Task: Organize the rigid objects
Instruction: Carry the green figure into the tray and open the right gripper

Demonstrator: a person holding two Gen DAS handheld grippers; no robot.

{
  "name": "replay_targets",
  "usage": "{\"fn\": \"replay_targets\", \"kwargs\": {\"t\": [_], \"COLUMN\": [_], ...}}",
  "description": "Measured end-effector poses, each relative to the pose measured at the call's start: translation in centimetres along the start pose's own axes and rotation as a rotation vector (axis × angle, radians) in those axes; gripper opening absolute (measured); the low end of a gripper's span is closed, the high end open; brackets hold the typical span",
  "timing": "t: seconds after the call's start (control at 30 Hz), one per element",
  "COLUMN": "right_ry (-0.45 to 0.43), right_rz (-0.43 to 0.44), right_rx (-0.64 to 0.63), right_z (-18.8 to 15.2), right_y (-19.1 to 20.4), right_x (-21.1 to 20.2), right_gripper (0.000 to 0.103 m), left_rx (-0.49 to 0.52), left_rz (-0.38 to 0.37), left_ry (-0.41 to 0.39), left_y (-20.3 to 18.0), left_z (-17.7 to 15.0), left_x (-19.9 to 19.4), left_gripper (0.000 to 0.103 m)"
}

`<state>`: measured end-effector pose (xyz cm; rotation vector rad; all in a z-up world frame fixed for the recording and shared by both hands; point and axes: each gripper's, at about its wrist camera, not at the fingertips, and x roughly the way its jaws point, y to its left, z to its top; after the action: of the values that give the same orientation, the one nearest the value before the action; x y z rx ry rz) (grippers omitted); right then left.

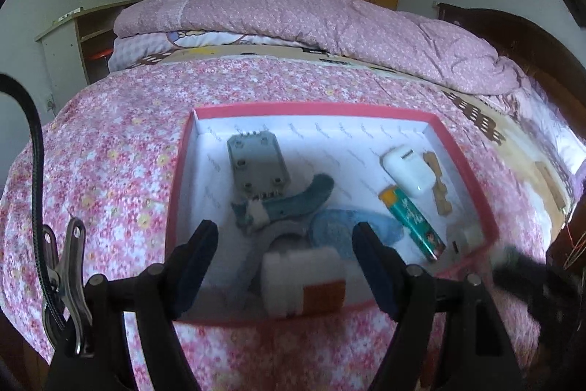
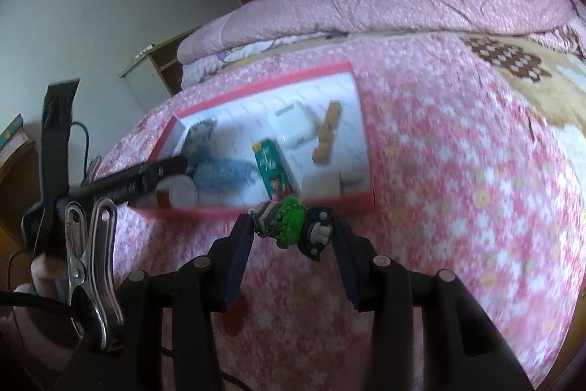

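A red-rimmed box (image 1: 311, 107) with a white inside lies on the pink floral bedspread (image 1: 110, 152). My left gripper (image 1: 285, 228) hangs open over the box's near end. A white bottle with an orange label (image 1: 304, 277) lies in the box between the fingers, and neither pad touches it. The right wrist view shows the same box (image 2: 263, 85), the bottle (image 2: 183, 195) and a left finger (image 2: 146, 182) above it. My right gripper (image 2: 291, 226) is shut on a small green toy figure (image 2: 291, 220), just outside the box's near wall.
The box also holds a grey plastic part (image 1: 256, 163), a teal sock (image 1: 293, 200), blue fabric (image 1: 348, 226), a white earbud case (image 1: 406, 171), a green tube (image 1: 410, 218) and a wooden piece (image 1: 437, 185). A folded pink quilt (image 1: 311, 21) lies behind.
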<state>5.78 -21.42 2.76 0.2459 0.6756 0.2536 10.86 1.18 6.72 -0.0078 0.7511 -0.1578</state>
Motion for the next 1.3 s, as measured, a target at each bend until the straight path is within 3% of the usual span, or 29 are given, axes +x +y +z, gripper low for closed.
{"fn": "replay_targets", "kwargs": {"t": [0.2,0.77,0.9,1.0,1.3], "right_ry": [-0.004,0.037,0.014,-0.010,-0.011], "right_rz": [-0.001,-0.028,-0.025,-0.008,0.018], "right_rx": [-0.010,-0.018,-0.026,-0.018,-0.013], "right_z": [1.9,4.1,4.2,4.3,3.1], "right_y": [0.0,-0.1,0.2,0.3,0.9], "right_x": [1.3,4.6,4.1,3.4,1.4], "right_gripper": [0.045,0.046,0.047,0.056,0.056], "left_rx": [-0.030,0.047,0.054,0.055,0.067], "left_rz": [0.015,-0.002,-0.007,-0.006,-0.019], "left_ry": [-0.016,-0.037,-0.029,-0.031,-0.028], "left_y": [-0.3,-1.9,-2.1,-2.2,-2.4], "left_z": [-0.9,-1.6,-1.7,-1.8,-2.5], "left_x": [-0.7,-0.9,-0.8,-1.0,-2.4], "left_gripper": [0.079,0.079,0.079,0.079,0.079]}}
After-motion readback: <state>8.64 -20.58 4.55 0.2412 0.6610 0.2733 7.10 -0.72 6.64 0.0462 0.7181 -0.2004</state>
